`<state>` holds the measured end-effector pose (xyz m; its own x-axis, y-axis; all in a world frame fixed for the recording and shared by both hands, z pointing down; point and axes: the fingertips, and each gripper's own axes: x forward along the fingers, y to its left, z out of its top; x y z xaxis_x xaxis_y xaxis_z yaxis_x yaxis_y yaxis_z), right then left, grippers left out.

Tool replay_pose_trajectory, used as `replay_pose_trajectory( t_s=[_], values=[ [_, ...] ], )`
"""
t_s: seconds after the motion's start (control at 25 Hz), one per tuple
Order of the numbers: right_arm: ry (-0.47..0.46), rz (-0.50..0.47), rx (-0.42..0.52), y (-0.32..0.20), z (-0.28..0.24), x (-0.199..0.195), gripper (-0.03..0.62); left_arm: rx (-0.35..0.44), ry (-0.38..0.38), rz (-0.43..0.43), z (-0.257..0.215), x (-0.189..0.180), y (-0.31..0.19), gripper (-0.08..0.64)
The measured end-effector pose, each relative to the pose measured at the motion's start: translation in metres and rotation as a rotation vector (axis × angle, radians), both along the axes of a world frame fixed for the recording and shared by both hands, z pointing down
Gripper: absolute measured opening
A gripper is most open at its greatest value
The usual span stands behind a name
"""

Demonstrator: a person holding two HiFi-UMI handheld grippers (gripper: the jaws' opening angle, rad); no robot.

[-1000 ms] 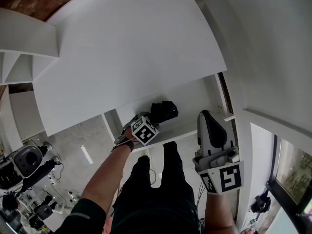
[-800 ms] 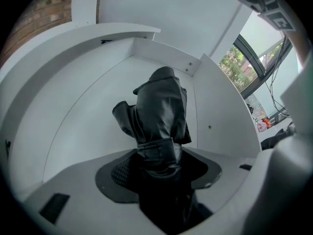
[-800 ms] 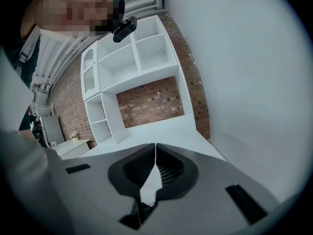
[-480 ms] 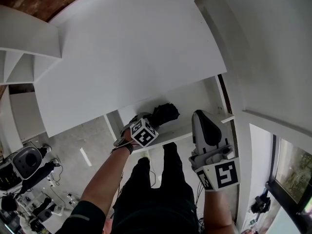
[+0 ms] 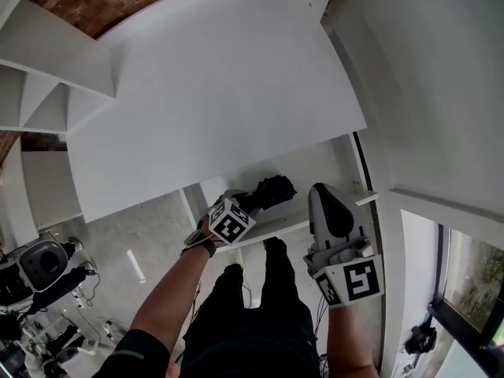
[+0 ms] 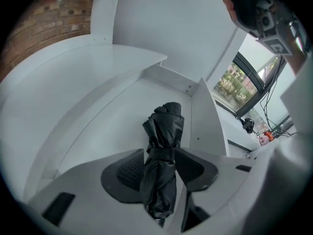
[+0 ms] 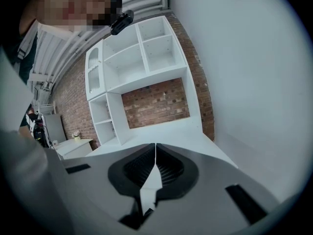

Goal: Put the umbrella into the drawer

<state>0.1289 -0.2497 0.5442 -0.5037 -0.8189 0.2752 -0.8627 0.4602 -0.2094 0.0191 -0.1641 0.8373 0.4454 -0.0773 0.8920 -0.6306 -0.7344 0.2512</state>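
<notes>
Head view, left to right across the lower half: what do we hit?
Equipment on the floor → left claw, jaws just closing with the umbrella between them → umbrella → right claw, shut → window.

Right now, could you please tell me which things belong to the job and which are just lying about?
Job: folded black fabric umbrella; open white drawer.
Lying about: red brick wall; white cubby shelving; dark equipment on the floor.
</notes>
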Motion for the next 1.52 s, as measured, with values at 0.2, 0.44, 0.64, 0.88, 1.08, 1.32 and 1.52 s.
replay_pose_trajectory(
  t_s=[0.2, 0.44, 0.64, 0.88, 1.08, 1.32, 1.52],
  values=[
    [-0.029, 0.024, -0.024, 0.006, -0.004, -0.001, 0.005, 0.024, 0.105, -0.132, -0.034, -0.006, -0.008, 0.151],
    [-0.041, 0.062, -0.031, 0.012, -0.016, 0.000, 0.005, 0.066, 0.205, -0.213, -0.081, -0.012, -0.019, 0.104],
    [-0.048, 0.080, -0.028, 0.016, -0.028, -0.002, 0.005, 0.151, 0.291, -0.317, -0.137, -0.027, -0.033, 0.037],
    [-0.037, 0.089, -0.017, 0.020, -0.042, -0.008, 0.005, 0.259, 0.392, -0.397, -0.207, -0.041, -0.046, 0.018],
    [-0.033, 0.097, -0.020, 0.025, -0.058, -0.017, 0.005, 0.346, 0.449, -0.420, -0.264, -0.061, -0.052, 0.018],
    [-0.024, 0.098, 0.003, 0.028, -0.085, -0.031, 0.005, 0.465, 0.540, -0.480, -0.341, -0.090, -0.055, 0.017],
    [-0.022, 0.087, 0.073, 0.028, -0.122, -0.042, 0.005, 0.562, 0.552, -0.502, -0.392, -0.115, -0.052, 0.017]
  ],
)
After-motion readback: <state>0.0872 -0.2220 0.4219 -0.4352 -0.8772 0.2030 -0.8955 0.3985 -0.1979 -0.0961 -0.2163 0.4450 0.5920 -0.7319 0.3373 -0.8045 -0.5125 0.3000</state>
